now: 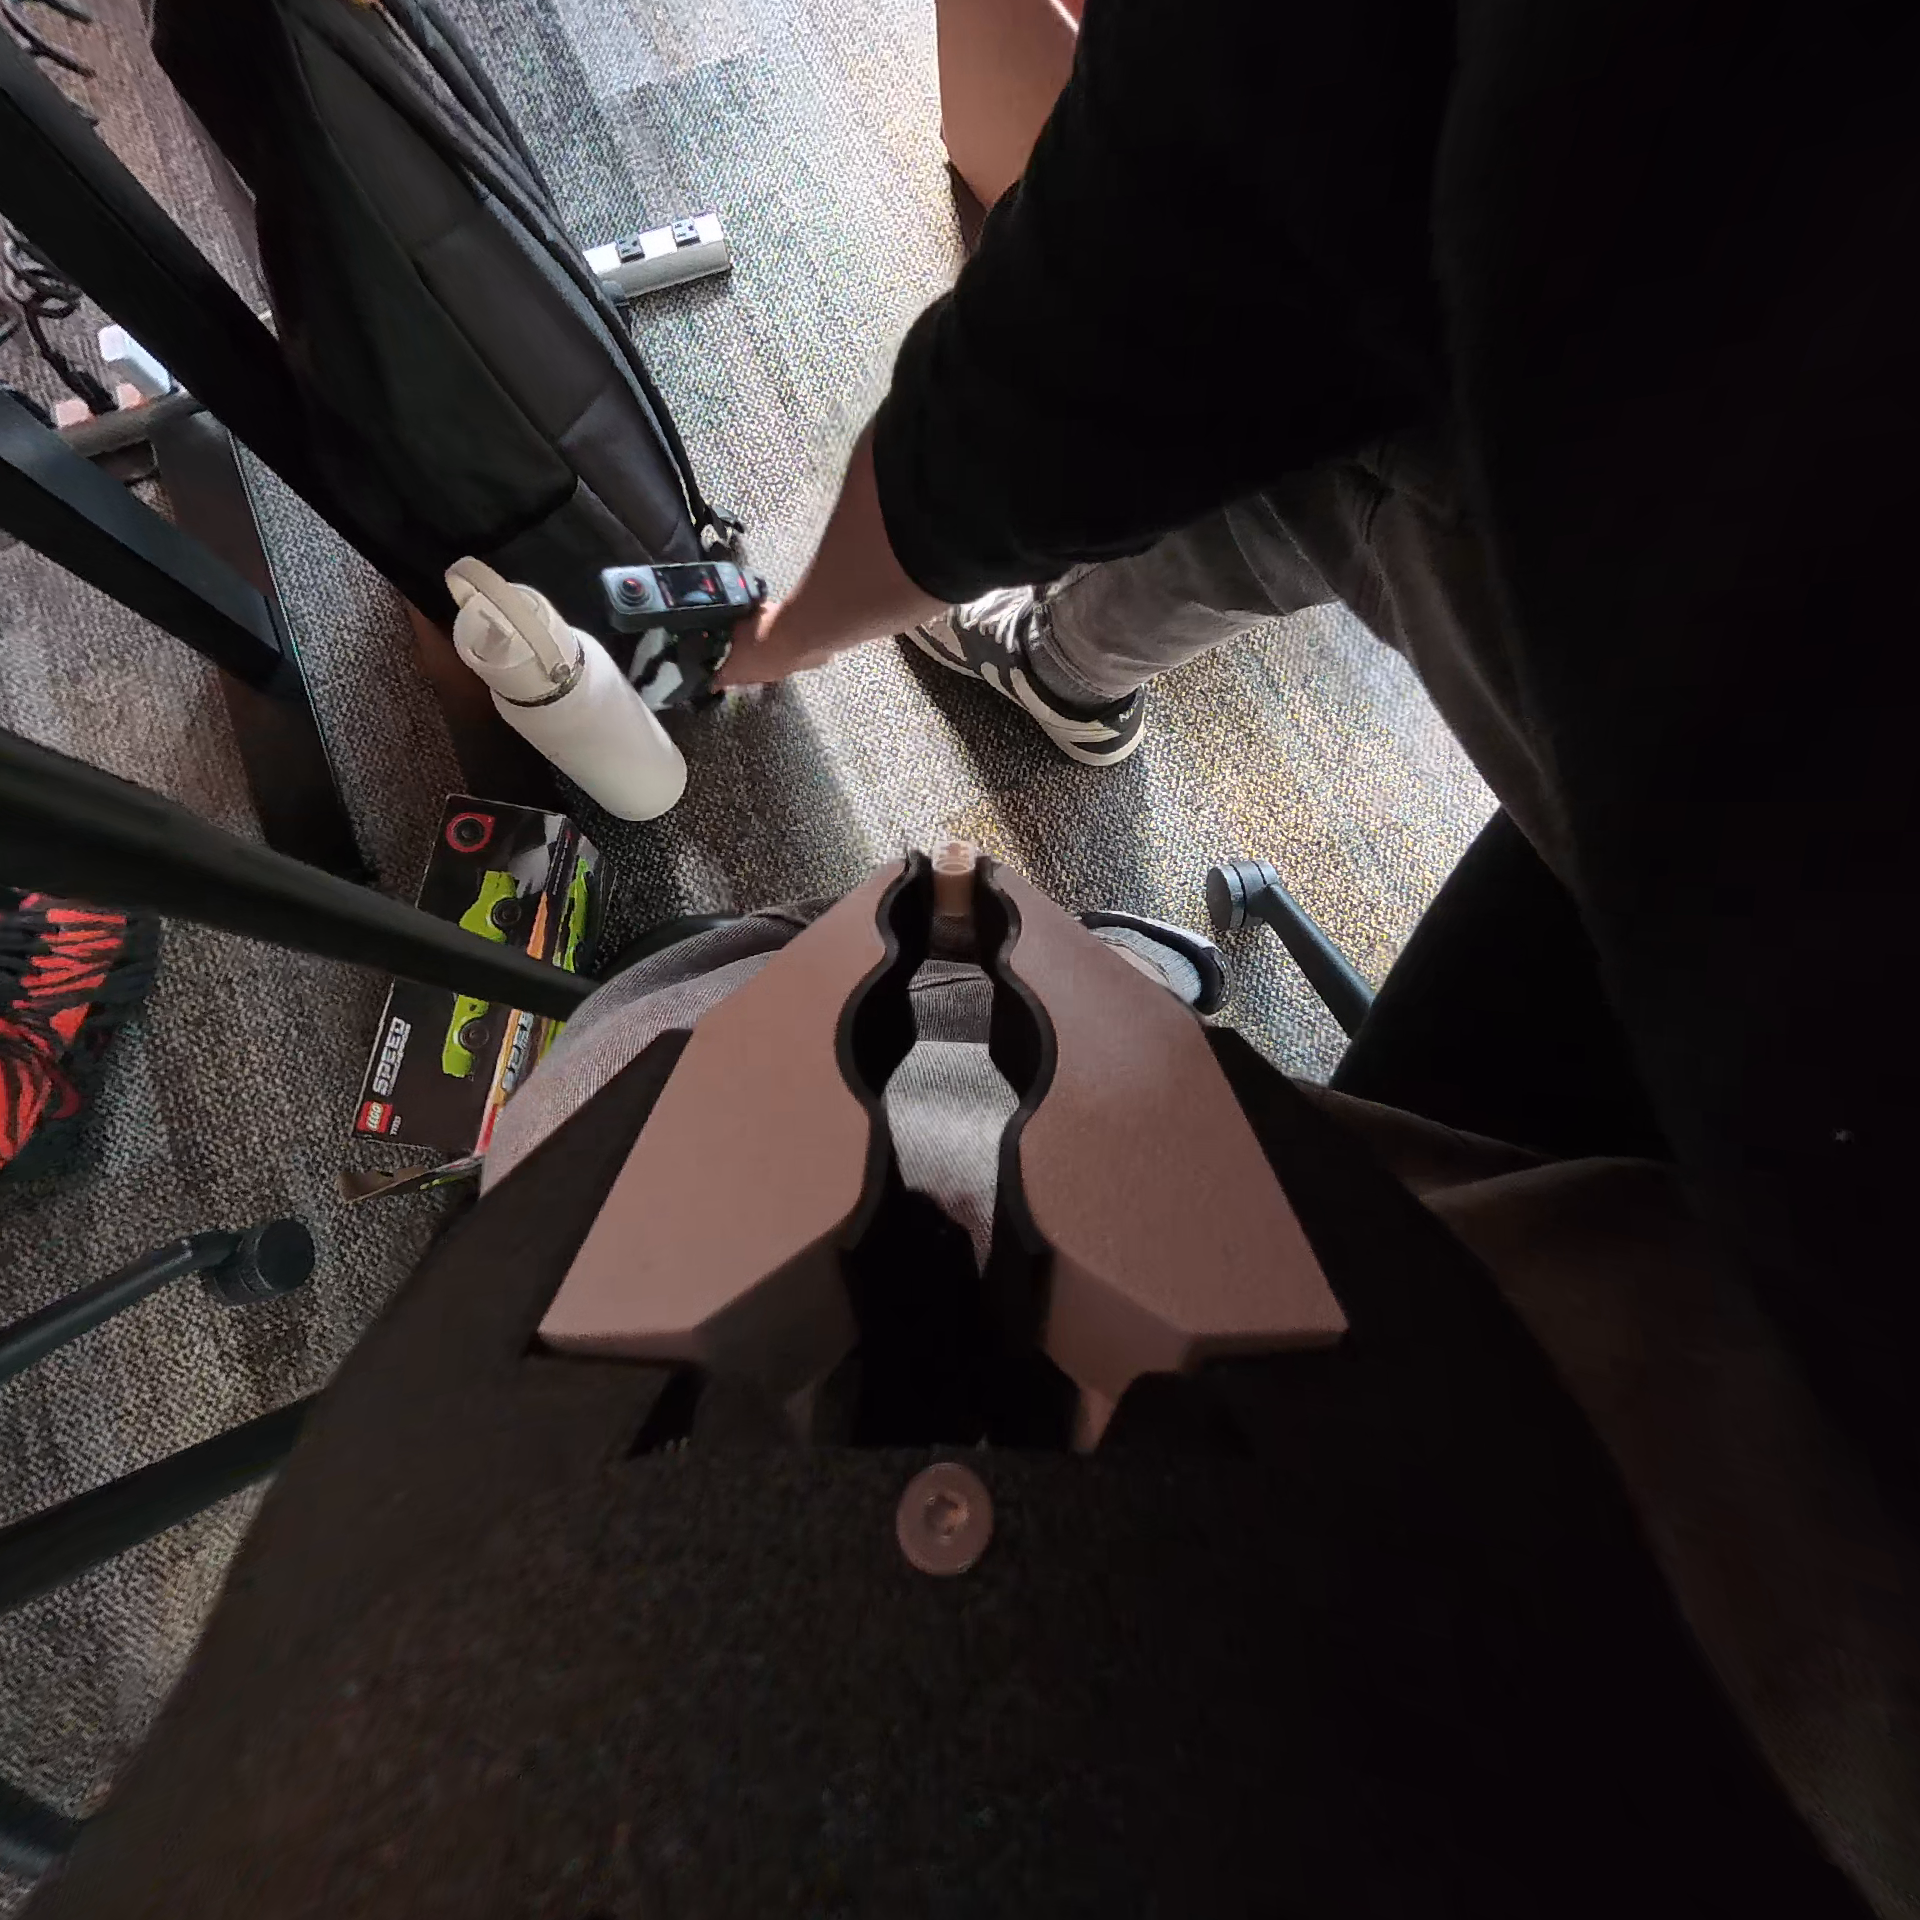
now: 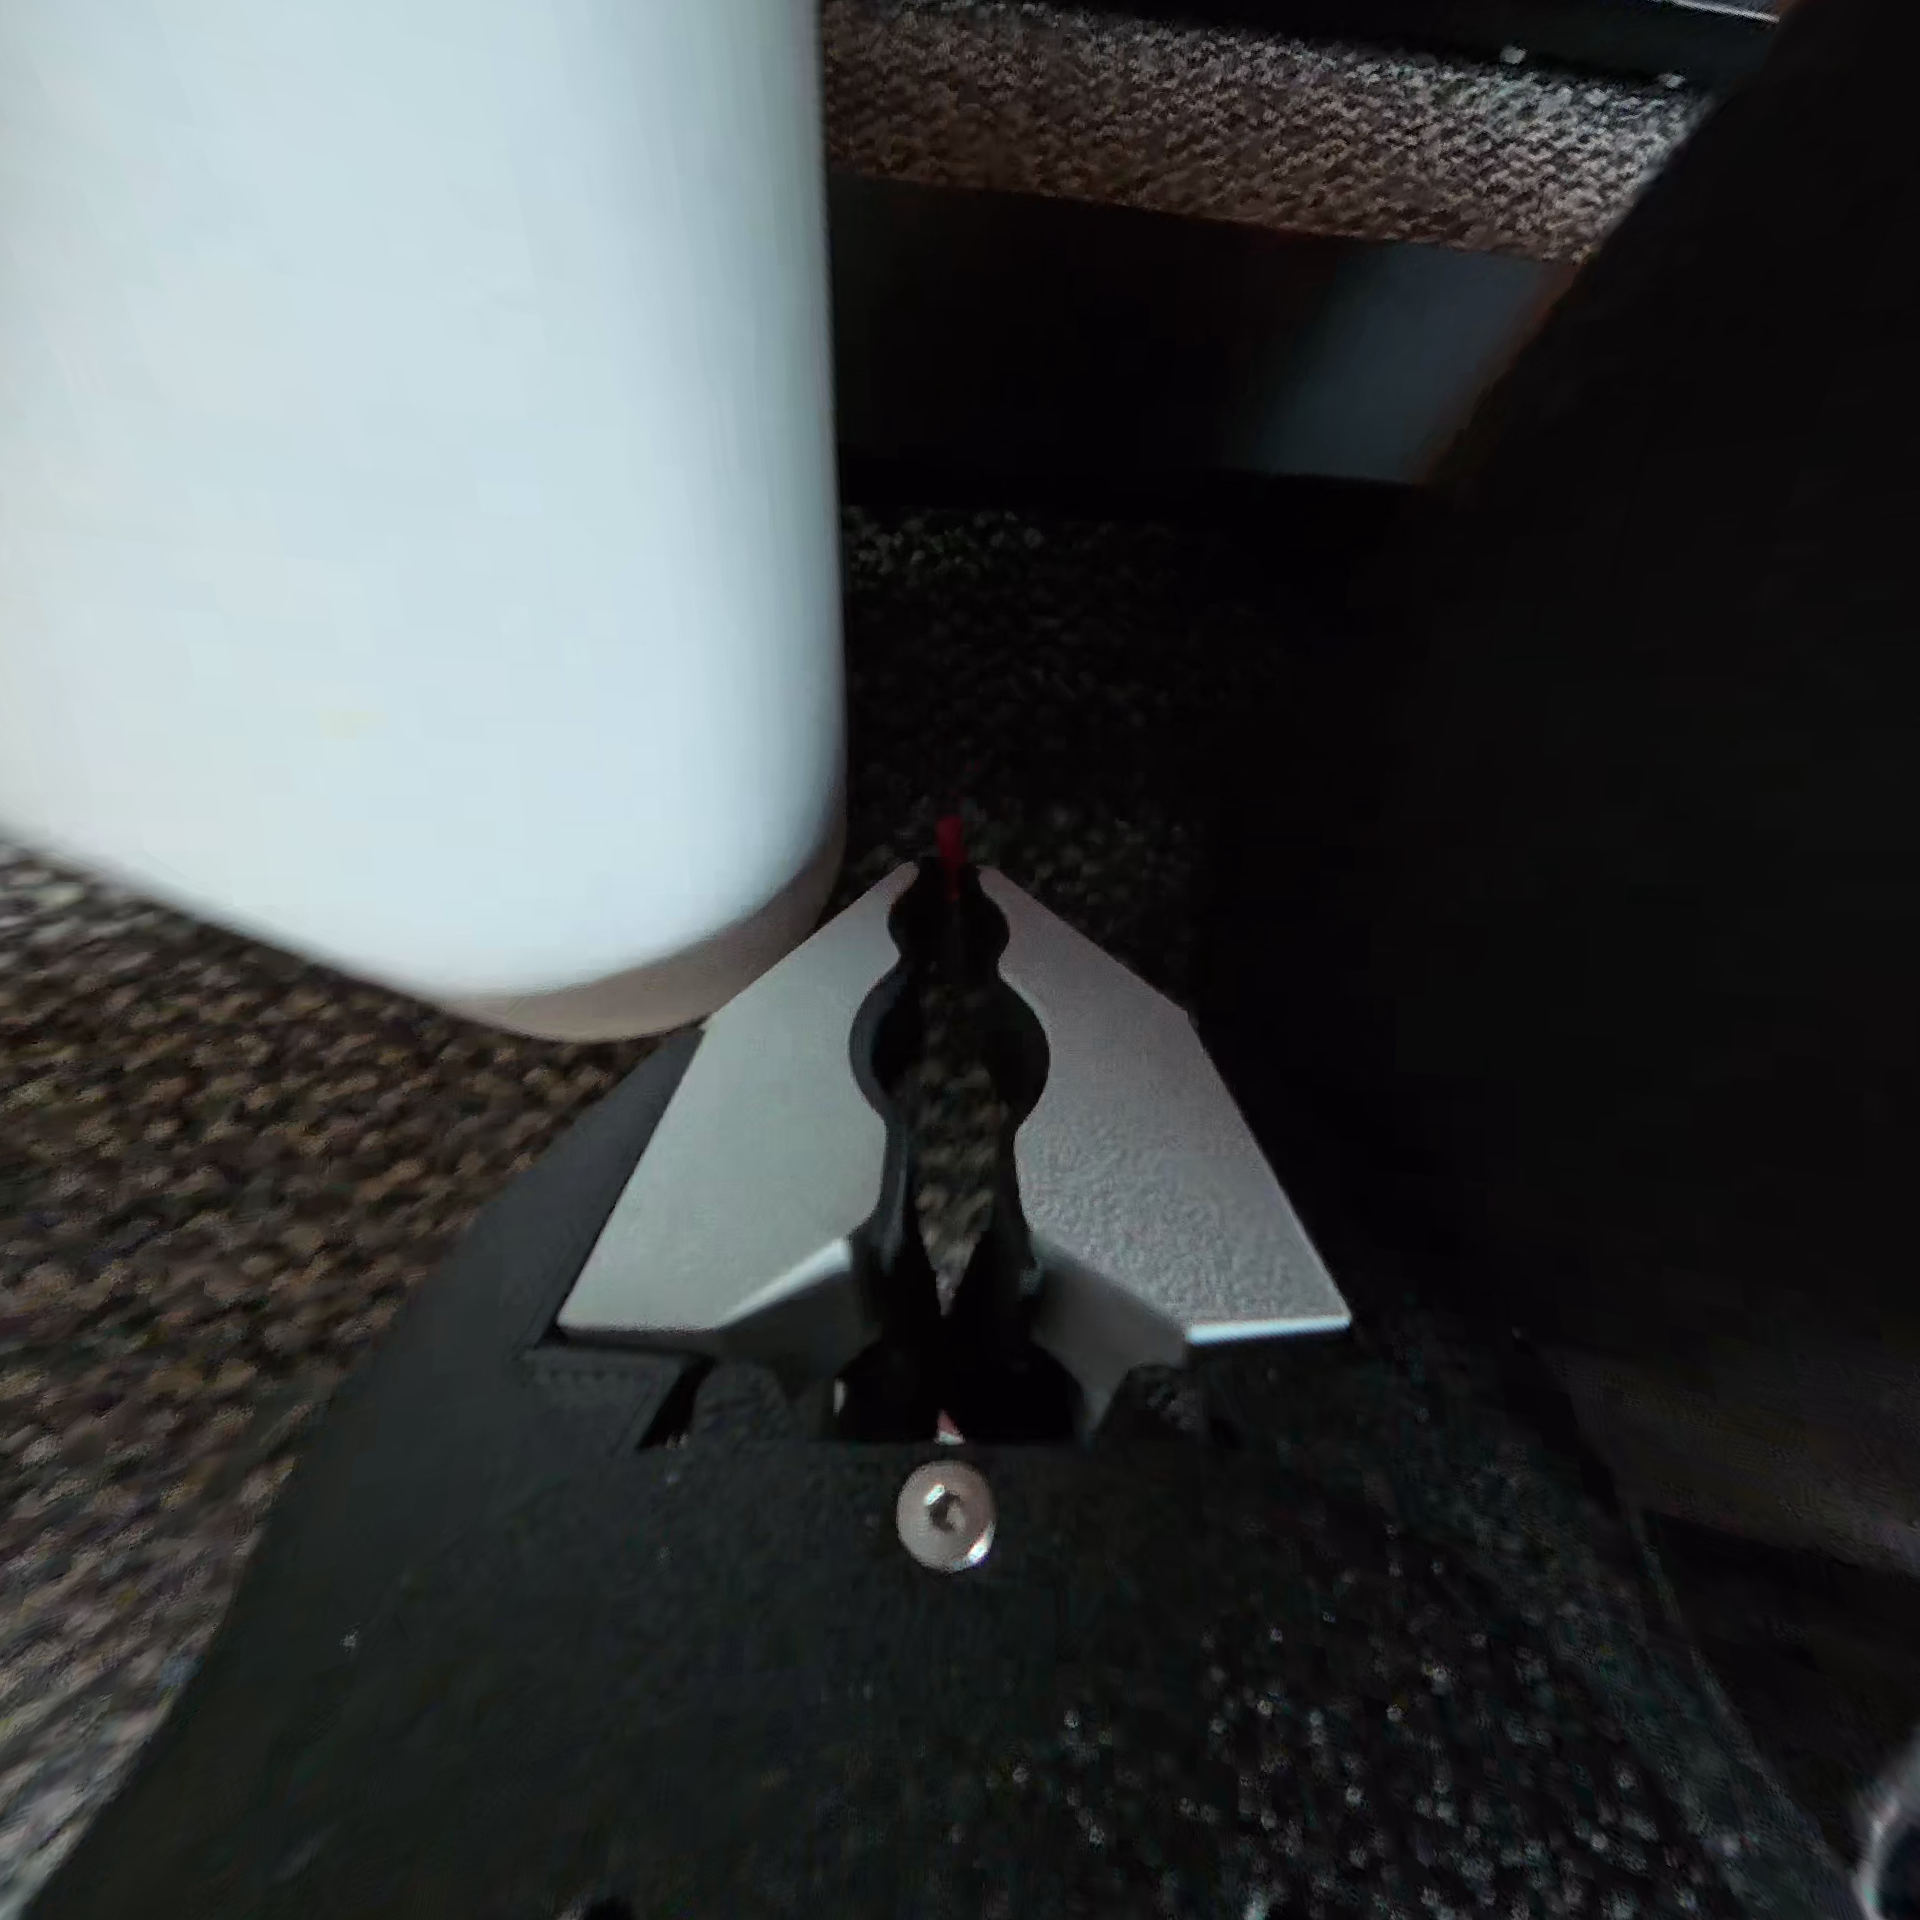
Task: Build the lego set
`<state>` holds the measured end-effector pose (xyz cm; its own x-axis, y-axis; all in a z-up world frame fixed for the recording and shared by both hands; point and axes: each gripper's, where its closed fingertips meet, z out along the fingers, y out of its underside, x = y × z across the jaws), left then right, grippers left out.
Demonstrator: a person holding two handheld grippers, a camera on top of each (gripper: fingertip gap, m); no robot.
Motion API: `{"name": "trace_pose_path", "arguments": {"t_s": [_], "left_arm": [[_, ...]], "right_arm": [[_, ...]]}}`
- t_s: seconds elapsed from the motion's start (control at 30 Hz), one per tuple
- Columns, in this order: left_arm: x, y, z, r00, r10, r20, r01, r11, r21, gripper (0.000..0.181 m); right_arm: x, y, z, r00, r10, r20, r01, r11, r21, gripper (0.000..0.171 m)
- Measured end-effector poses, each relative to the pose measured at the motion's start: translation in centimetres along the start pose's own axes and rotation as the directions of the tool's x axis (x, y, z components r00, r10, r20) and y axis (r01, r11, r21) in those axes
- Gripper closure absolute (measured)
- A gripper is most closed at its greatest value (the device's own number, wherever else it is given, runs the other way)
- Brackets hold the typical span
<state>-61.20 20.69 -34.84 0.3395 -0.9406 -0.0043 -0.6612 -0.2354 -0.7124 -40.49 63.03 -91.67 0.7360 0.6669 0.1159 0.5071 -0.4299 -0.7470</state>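
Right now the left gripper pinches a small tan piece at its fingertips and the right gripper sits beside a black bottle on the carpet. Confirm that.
One thing is wrong: the bottle is white, not black, as the right wrist view shows. The rest stands: the left gripper pinches the small tan piece, and the right gripper is beside the bottle on the carpet.

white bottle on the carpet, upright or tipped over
Upright: the white bottle stands on its base on the carpet, capped end up.
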Motion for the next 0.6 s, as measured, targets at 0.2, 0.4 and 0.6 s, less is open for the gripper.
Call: {"name": "trace_pose_path", "arguments": {"t_s": [0.2,0.4,0.6], "left_arm": [[0.7,-2.1,-0.3,0.992,0.127,0.027,-0.127,0.992,-0.001,0.176],[2.6,-9.0,-0.3,0.947,0.313,0.068,-0.318,0.946,0.065,0.175],[7.0,-19.5,3.5,0.851,0.521,0.065,-0.521,0.823,0.225,0.175]], "right_arm": [[-2.3,-0.1,-9.2,0.991,0.135,-0.016,-0.133,0.989,0.056,0.168],[-8.9,-4.0,-24.6,0.990,0.096,0.105,-0.097,0.995,0.006,0.169],[-20.4,-13.2,-47.6,0.926,-0.162,0.342,0.162,0.986,0.028,0.168]]}}
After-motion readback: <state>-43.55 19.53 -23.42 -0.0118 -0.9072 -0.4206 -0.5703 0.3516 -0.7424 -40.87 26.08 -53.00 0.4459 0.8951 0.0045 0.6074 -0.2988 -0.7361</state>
